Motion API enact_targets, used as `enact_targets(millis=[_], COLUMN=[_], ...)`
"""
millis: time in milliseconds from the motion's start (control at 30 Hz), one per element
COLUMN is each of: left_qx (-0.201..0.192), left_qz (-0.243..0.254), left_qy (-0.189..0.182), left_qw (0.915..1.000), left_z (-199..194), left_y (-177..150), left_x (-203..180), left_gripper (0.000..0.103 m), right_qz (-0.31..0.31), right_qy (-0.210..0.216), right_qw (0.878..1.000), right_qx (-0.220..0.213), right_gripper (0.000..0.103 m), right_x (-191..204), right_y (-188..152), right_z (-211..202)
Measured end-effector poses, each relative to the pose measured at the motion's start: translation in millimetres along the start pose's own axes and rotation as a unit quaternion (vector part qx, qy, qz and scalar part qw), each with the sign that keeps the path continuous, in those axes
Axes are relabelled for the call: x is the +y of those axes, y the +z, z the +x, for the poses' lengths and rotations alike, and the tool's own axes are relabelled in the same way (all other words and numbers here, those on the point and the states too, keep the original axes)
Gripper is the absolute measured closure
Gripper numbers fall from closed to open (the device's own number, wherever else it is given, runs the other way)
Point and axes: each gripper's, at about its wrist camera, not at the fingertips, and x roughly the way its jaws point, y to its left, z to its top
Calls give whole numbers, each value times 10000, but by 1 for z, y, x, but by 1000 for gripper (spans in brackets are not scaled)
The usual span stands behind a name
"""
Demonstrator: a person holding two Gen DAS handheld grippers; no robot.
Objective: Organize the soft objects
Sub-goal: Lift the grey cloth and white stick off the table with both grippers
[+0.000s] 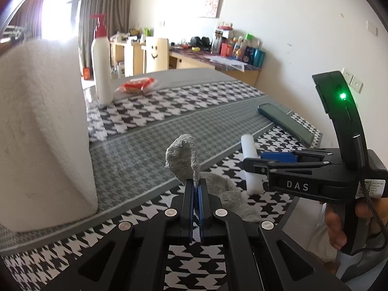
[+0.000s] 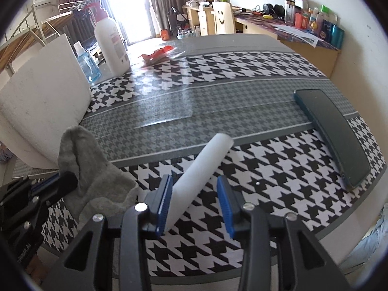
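Left tool [image 1: 196,186] clamped tight on a grey sock [image 1: 184,157], blue pads pinching the fabric near its middle; one end of sock standing up above the fingers, the rest draped down onto the tabletop [image 1: 150,143] just behind. In the right wrist view, same sock [image 2: 80,160] at near left, hanging from the left tool [image 2: 61,181], lower part bunched on the houndstooth cloth.

Right tool [image 2: 195,197] spread wide, gripping nothing. White foam roll [image 2: 201,174] lying on the tabletop [image 2: 266,169] between the two blue pads, angled away toward the far right, touching or nearly touching the left pad [image 2: 165,201], well clear of the right one. In the left wrist view, right tool [image 1: 252,163] reaching in from the right, with the foam roll [image 1: 251,162] lying just beyond the sock.

Big white foam block [image 1: 43,133] standing at near left, close beside the sock. Dark green case [image 2: 337,133] lying flat at right, apart from the roll. White pump bottle [image 1: 101,65] with red top upright at far left, red packet [image 1: 137,84] just right of it. Blue-liquid bottle [image 2: 87,63] behind the block, beside the pump bottle.
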Motion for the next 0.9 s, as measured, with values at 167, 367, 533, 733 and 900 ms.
enact_targets(millis=[167, 367, 533, 733, 900], left_qx=[140, 290, 392, 490, 492], left_qz=[-46, -4, 67, 248, 368], left_qy=[36, 121, 194, 372, 308], left_qw=[9999, 9995, 9990, 9978, 9976], left_z=[5, 12, 19, 28, 30], left_y=[-1, -3, -5, -8, -8], left_x=[0, -4, -8, -15, -23], left_gripper=[98, 62, 59, 68, 89], right_qz=[10, -12, 39, 40, 64], right_qy=[12, 184, 296, 406, 495], right_qw=[10000, 9998, 9996, 9991, 9983], right_qx=[19, 33, -14, -147, -284], right_gripper=[60, 76, 82, 91, 95], right_x=[0, -1, -7, -13, -17], right_y=[0, 0, 0, -1, -2], right_z=[2, 4, 1, -6, -12])
